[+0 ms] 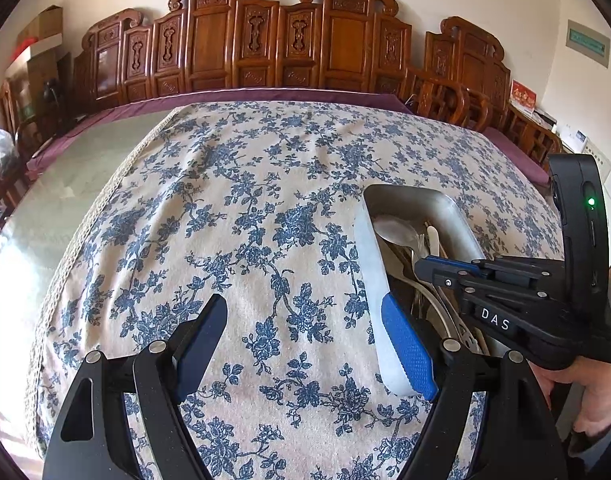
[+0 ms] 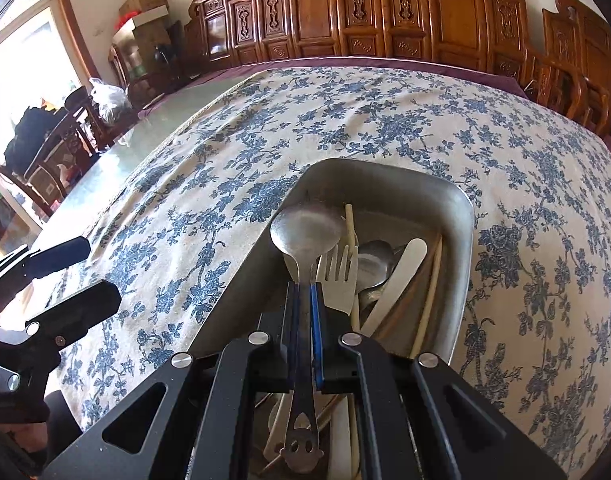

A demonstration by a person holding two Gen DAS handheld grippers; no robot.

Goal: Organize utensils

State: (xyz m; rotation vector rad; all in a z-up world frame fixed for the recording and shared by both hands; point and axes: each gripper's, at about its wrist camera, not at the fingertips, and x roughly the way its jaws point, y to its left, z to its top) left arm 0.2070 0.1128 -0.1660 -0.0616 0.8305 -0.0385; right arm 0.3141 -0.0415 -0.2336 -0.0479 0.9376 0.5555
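A metal tray (image 2: 461,216) sits on the floral tablecloth and holds several utensils: a white plastic fork (image 2: 337,276), a white knife (image 2: 397,276), a second metal spoon (image 2: 371,260) and wooden chopsticks (image 2: 429,292). My right gripper (image 2: 303,292) is shut on the handle of a metal spoon (image 2: 307,228), held over the tray. In the left wrist view my left gripper (image 1: 305,320) is open and empty, low over the cloth; its right finger is beside the tray's (image 1: 369,248) left rim. The right gripper (image 1: 429,264) shows there over the tray.
The blue floral tablecloth (image 1: 265,184) covers most of the table; bare glass tabletop (image 1: 85,176) lies to the left. Carved wooden chairs (image 1: 265,40) line the far edge. More chairs (image 2: 57,148) and bags stand at the left by a window.
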